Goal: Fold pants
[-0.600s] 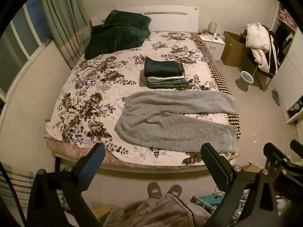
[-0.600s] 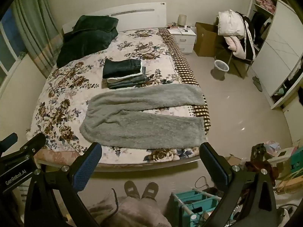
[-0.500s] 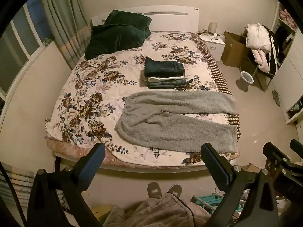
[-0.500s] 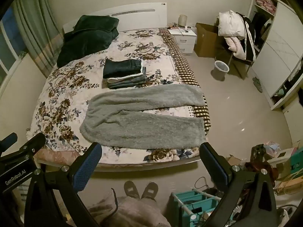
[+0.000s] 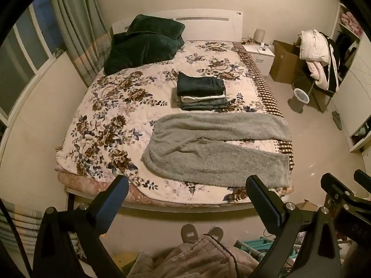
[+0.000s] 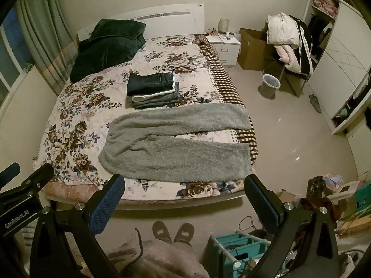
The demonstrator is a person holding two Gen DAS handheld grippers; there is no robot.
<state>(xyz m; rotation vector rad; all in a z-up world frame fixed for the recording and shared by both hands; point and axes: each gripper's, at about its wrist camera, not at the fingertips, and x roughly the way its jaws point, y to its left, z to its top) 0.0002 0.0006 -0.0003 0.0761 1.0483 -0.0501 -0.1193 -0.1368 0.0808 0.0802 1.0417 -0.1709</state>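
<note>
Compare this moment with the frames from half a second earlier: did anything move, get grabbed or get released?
Nothing visibly changed. The left gripper and right gripper stay open and empty above the bed's foot, and the grey pants still lie spread flat, untouched.

- Left wrist view: the white panelled headboard (image 5: pixel 208 26) and the dark green velvet pillow (image 5: pixel 150 31) sit a trace lower in the frame than half a second ago. This is a faint drift of the view, barely discernible.
- Right wrist view: the grey round waste bin (image 6: pixel 270 85) likewise sits a trace lower.
- Beyond this drift no change is discernible: the grey fleece pants (image 5: pixel 215 159), the left gripper (image 5: pixel 185 180) and the right gripper (image 6: pixel 183 180) show no displacement.
</note>
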